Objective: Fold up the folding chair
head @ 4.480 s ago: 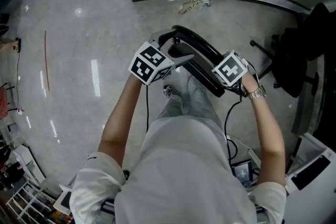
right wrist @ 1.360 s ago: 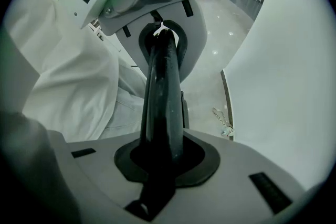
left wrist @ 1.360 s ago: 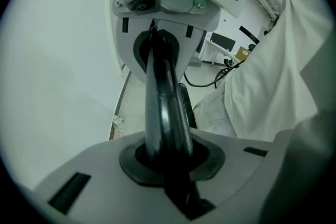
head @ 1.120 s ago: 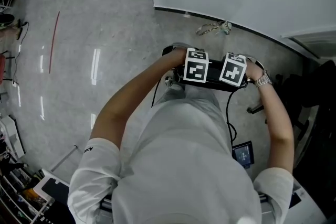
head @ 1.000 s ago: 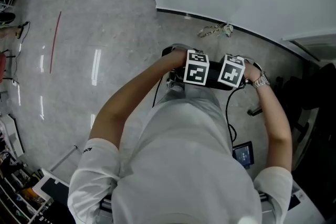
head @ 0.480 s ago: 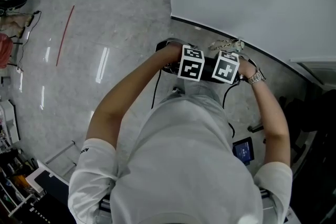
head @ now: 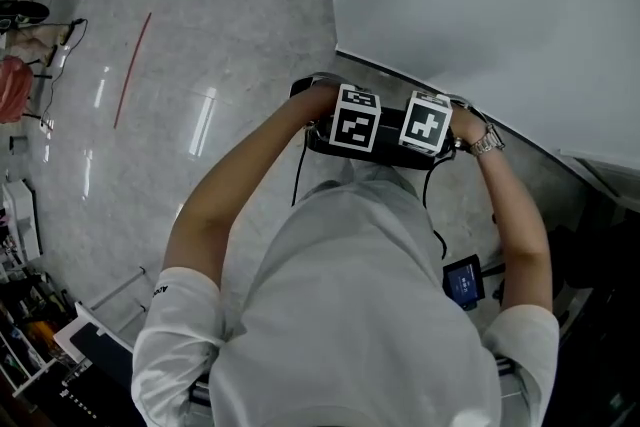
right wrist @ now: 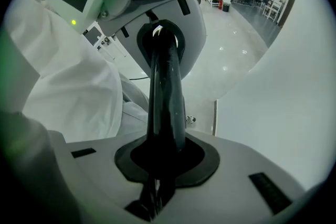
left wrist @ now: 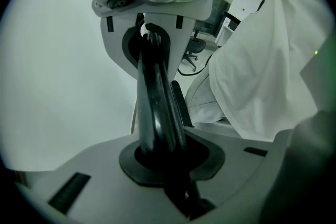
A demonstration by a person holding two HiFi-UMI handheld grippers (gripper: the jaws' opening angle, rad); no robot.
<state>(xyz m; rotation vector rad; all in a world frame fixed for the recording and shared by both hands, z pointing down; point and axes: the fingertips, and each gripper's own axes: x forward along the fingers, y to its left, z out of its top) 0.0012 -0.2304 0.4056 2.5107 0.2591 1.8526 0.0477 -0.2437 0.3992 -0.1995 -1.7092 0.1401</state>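
The folded black chair (head: 389,128) hangs upright in front of the person, close to the white wall. Only its top bar shows in the head view, between the two marker cubes. My left gripper (head: 352,127) and right gripper (head: 425,129) sit side by side on that bar, pointing steeply down. In the left gripper view the black bar (left wrist: 156,107) runs through my left gripper (left wrist: 166,165), whose jaws are shut on it. In the right gripper view the same bar (right wrist: 166,94) passes through my right gripper (right wrist: 161,162), also shut on it. Each view shows the other gripper further along the bar.
A white wall (head: 480,5) stands just beyond the chair. Glossy grey floor (head: 200,45) with a red line (head: 133,67) lies to the left. A small blue-screened device (head: 464,281) hangs at the person's right side. Shelving and clutter line the left edge; dark furniture (head: 600,255) stands at the right.
Both grippers have carried the folded chair closer to the white wall, keeping their grip. The small object on the floor by the wall has gone out of sight behind the hands.
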